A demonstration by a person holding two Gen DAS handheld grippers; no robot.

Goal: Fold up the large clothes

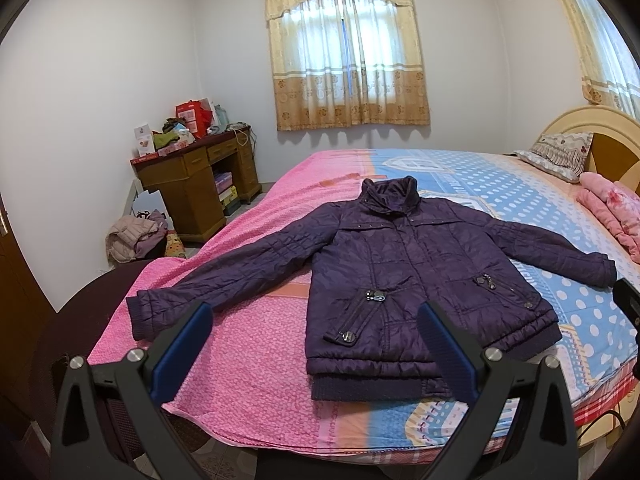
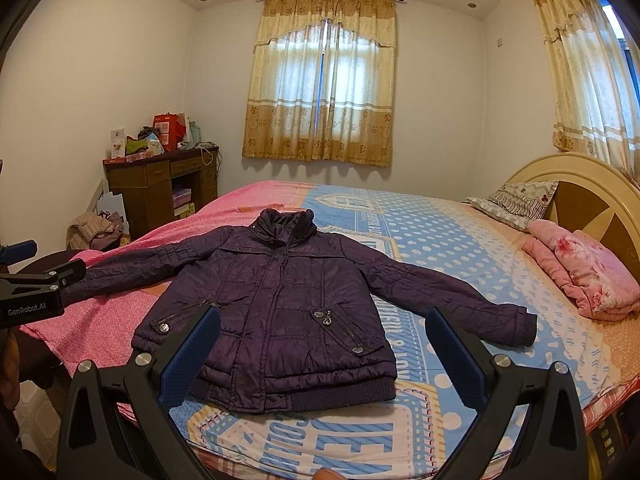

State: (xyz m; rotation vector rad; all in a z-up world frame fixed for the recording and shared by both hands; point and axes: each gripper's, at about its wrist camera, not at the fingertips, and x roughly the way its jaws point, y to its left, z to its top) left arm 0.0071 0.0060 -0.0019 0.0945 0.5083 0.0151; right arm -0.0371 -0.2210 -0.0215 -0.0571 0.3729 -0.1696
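Observation:
A dark purple quilted jacket [image 1: 404, 276] lies flat, front up, on the bed [image 1: 256, 360], collar away from me, both sleeves spread out to the sides. It also shows in the right wrist view [image 2: 288, 304]. My left gripper [image 1: 316, 344] is open and empty, held above the near edge of the bed in front of the jacket's hem and left sleeve cuff. My right gripper [image 2: 324, 348] is open and empty, held above the hem on the jacket's right side. Neither gripper touches the jacket.
The bed has a pink and blue patterned cover [image 2: 440, 240]. A pillow [image 2: 516, 200] and a folded pink blanket [image 2: 584, 272] lie by the headboard on the right. A cluttered wooden desk [image 1: 200, 176] and a clothes pile [image 1: 132, 236] stand at the left wall.

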